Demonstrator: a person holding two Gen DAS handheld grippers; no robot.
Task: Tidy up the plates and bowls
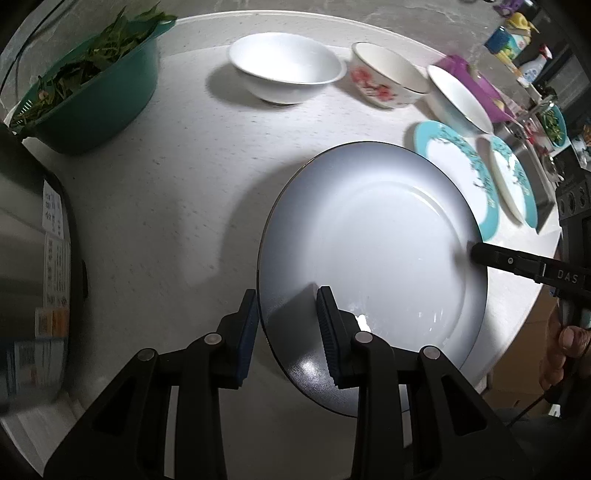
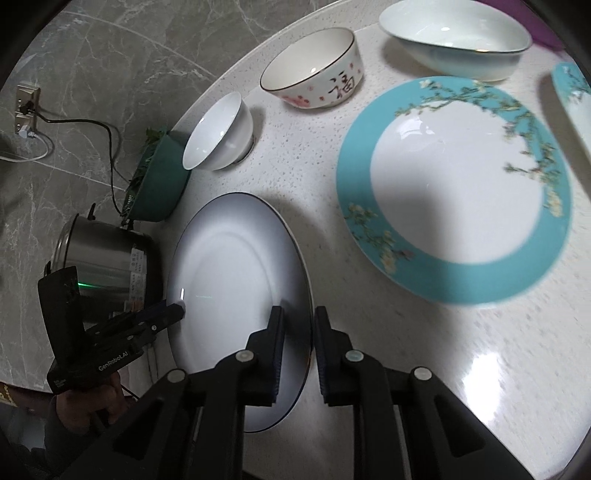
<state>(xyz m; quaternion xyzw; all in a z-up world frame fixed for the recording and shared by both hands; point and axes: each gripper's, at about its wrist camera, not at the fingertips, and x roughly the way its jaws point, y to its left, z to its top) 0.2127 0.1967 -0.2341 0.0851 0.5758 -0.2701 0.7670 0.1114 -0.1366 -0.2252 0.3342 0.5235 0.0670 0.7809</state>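
Clearly glazed plate (image 1: 373,258), lower centre of frame, raised off speckled white table (image 1: 166,184): stiff, slick, breakable, so rim the only hold. Left gripper (image 1: 288,332) pinching near rim, right gripper (image 2: 297,354) clamped on opposite rim. Bowls (image 1: 286,66) upper frame, marble floor (image 2: 92,74) beyond.

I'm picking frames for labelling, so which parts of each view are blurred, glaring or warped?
Left wrist view: the white plate is blown out at its middle and casts a soft shadow to its left; the table edge bows from fisheye. Right wrist view: the teal-rimmed plate smears with motion blur, and glare streaks the table at lower right.
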